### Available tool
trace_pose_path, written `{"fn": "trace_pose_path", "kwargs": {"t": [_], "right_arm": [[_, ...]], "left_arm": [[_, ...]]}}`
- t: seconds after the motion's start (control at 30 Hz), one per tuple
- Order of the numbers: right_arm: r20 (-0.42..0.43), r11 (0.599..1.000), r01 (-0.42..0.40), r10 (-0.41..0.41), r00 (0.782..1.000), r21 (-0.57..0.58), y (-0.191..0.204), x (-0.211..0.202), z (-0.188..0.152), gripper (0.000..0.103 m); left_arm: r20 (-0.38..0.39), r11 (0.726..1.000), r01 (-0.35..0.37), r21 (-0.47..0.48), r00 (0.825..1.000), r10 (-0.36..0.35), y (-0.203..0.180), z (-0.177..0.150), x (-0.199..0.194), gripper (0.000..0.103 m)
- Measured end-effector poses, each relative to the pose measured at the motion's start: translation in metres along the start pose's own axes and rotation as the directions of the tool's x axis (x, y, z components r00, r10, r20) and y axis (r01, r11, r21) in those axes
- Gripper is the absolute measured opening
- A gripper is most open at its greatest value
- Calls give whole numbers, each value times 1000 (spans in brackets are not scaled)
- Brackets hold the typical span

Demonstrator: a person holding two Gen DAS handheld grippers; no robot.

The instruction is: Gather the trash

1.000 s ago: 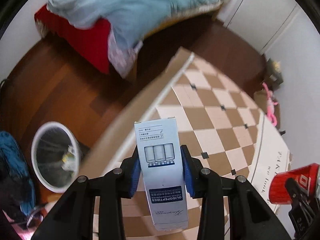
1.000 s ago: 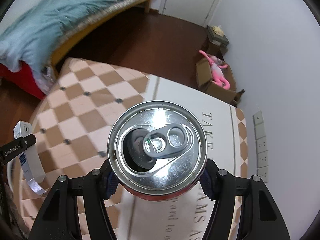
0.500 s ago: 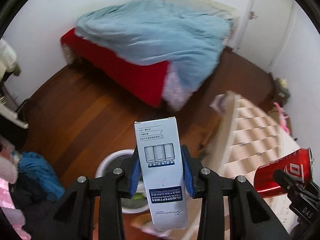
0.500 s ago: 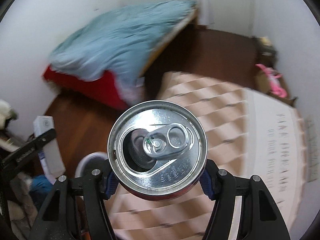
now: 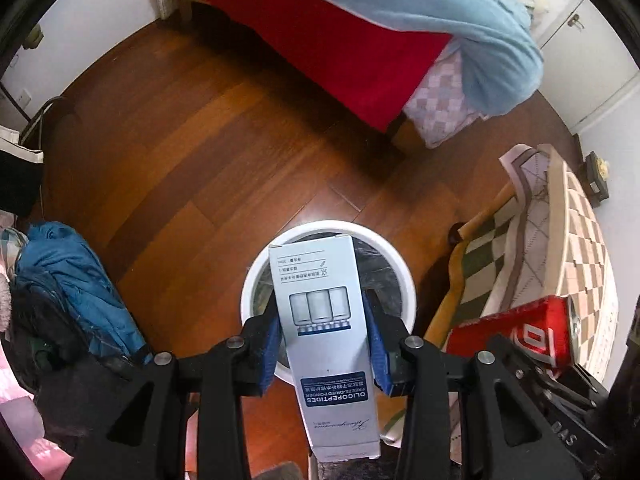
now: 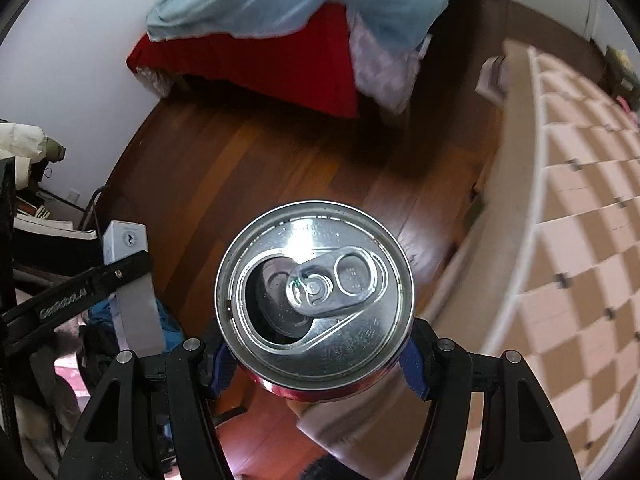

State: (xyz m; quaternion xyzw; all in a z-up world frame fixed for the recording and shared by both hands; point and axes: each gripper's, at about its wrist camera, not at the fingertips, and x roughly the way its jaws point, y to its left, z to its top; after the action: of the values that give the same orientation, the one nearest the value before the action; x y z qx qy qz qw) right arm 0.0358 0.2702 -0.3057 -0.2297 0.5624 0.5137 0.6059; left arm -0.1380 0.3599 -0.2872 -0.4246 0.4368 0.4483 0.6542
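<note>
1. Left tongs (image 5: 324, 336) clamped on a tall white-and-blue carton (image 5: 320, 320), blue pads pressed to both of its sides.
2. Carton held upright directly above a white bin (image 5: 404, 276) with a dark liner, on the wooden floor (image 5: 200, 152).
3. Right tongs (image 6: 316, 354) closed around a red soda can (image 6: 314, 280), opened top and pull-tab facing the camera.
4. Can seen beside the carton in the left view, near the checkered tabletop (image 5: 588, 248).
5. Bed (image 5: 340, 40) with red sheet and blue blanket beyond; blue clothing (image 5: 76, 272) heaped left of the bin.
</note>
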Motion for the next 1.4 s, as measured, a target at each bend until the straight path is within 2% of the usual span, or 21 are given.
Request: {"fn": "trace_pose_path", "kwargs": {"t": [0.03,0.07,0.1,0.13,0.2,0.23,0.37,0.47,0.73,1.07,1.4], "right_arm": [[-7,1000,-2,2,1000,6,0,6,2,69],[-27,1000,-11,11,1000,12,2,16,5,69],[-39,1000,-16,16,999,15,3,21,5,69],[-52,1000,-24,25,998,19,2,26,8,71],[-64,998,-51,53,997,33,3,31,9,97],[-58,998,-53,54,997,28,4,31,9,100],[-39,999,-39,40,998,5,4,22,4,103],[-22,1000,10,-10,1000,-22,1,9,-6,103],[25,984,124,-122,992,-127,8,-41,-45,103],[77,979,88,-75,994,-186,20,-130,-99,103],[172,972,41,-1,985,-230,24,-242,-130,103]], "left_arm": [[-2,1000,1,-7,1000,-1,2,1,0,57],[0,1000,1,-15,1000,-1,5,1,0,85],[6,1000,4,-25,1000,-4,9,1,-2,101],[12,999,8,-33,1000,-8,15,1,-4,101],[13,999,-18,-40,1000,18,24,0,-7,101],[18,999,-23,-39,1000,24,30,0,-10,101],[71,995,-97,-22,993,98,40,-14,-26,101],[103,991,-133,-13,986,134,44,-31,-40,101],[145,986,-162,32,977,156,35,-79,-83,101],[199,988,-138,74,972,121,18,-131,-160,101],[293,986,-53,159,956,4,-11,-166,-254,101]]}}
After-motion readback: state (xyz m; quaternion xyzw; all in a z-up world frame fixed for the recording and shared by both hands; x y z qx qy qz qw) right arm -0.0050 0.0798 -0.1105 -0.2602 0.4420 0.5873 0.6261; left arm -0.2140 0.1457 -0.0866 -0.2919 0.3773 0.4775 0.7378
